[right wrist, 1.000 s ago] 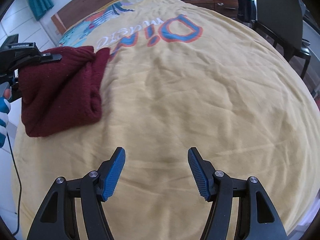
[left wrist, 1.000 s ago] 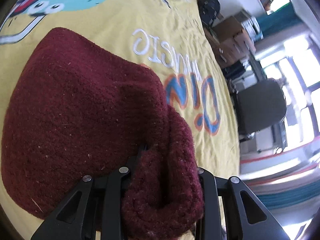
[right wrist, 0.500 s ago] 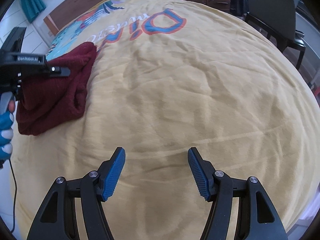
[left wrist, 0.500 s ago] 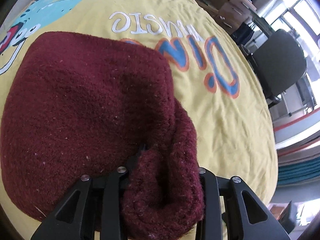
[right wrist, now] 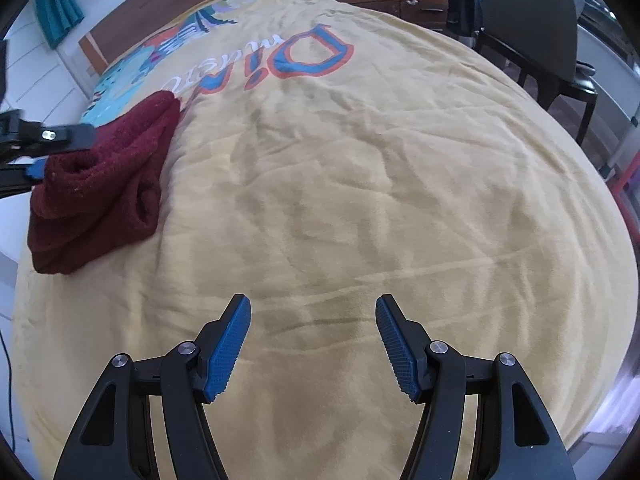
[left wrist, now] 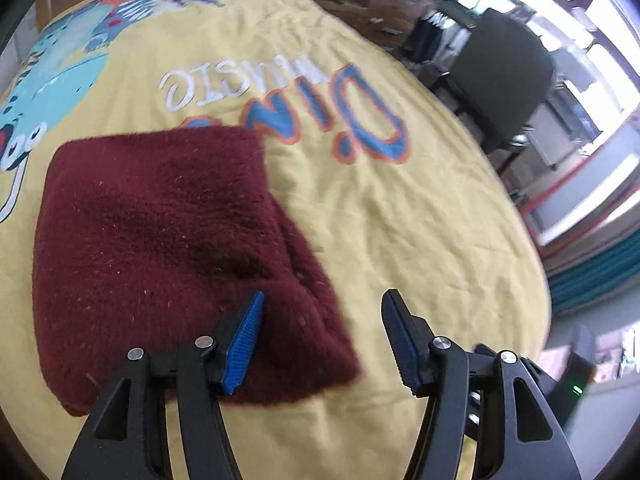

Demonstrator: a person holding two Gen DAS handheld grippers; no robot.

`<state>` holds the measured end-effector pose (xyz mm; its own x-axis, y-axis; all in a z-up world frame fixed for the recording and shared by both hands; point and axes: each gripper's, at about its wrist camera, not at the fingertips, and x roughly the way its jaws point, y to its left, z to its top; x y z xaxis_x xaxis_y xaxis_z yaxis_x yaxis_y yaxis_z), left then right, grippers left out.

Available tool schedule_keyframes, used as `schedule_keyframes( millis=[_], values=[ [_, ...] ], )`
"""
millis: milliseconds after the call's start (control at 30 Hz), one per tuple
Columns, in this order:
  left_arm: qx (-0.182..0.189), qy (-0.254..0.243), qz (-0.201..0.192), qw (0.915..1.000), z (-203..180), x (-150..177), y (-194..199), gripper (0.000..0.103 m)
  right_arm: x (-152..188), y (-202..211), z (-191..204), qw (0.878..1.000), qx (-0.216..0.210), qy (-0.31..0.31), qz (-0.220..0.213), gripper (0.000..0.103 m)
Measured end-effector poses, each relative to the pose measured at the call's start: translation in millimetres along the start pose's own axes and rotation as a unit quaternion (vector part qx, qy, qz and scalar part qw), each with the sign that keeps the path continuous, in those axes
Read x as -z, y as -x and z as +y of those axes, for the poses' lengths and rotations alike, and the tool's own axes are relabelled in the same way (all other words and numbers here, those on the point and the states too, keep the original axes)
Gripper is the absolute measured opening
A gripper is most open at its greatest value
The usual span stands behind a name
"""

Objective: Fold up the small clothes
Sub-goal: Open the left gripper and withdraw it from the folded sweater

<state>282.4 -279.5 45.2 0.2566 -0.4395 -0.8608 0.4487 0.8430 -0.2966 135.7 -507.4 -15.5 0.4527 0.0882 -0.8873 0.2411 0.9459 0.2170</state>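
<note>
Released since half a second ago, our fuzzy maroon knit garment (left wrist: pixel 160 248) lies folded on the yellow fleece blanket (left wrist: pixel 400 220), at ten o'clock in the right view, where rolled sleeve ends show. Both left gripper (left wrist: pixel 320 312) and right gripper (right wrist: pixel 313 316) gape wide, empty.

A wide bed (right wrist: pixel 360 208) carries everything here, covered by a soft, creased yellow fleece blanket (left wrist: pixel 400 220) printed with large blue letters outlined in orange (left wrist: pixel 360 120), smaller white lettering (left wrist: pixel 224 84) and a turquoise cartoon figure (left wrist: pixel 52 84) toward the far left end. A brown wooden headboard (right wrist: pixel 132 24) runs along the far edge. Lying directly on the blanket, at the near left of the bed, is a folded dark maroon knitted garment (left wrist: pixel 160 240); in the right wrist view its rolled, layered edges (right wrist: pixel 104 168) face the middle of the bed. The garment's far corner touches the printed letters.
</note>
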Motion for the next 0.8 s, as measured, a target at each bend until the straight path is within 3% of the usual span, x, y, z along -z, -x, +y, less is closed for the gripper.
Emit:
schedule_keyframes(
  millis=[100, 200, 400, 567, 800],
  values=[
    [0.044, -0.007, -0.019, 0.9988, 2.1, 1.9, 27.2, 0.055, -1.4, 4.8, 4.5, 1.000, 0.004, 0.003, -0.002, 0.067],
    [0.048, -0.010, -0.042, 0.9979, 15.6, 3.0, 54.3, 0.055, -7.1, 12.2, 15.3, 1.000, 0.003, 0.013, -0.009, 0.067],
    [-0.010, 0.021, -0.075, 0.9969, 92.5, 14.8, 101.3, 0.056, -36.2, 29.4, 62.9, 0.998, -0.015, 0.054, -0.034, 0.067],
    [-0.044, 0.052, -0.078, 0.9946, 148.7, 28.0, 113.1, 0.056, -68.4, 42.0, 117.2, 0.993, -0.048, 0.094, -0.058, 0.067],
    [-0.053, 0.042, -0.061, 0.9959, 169.7, 35.7, 95.6, 0.056, -108.1, 32.8, 199.6, 0.980, -0.126, 0.139, -0.062, 0.067]
  ],
)
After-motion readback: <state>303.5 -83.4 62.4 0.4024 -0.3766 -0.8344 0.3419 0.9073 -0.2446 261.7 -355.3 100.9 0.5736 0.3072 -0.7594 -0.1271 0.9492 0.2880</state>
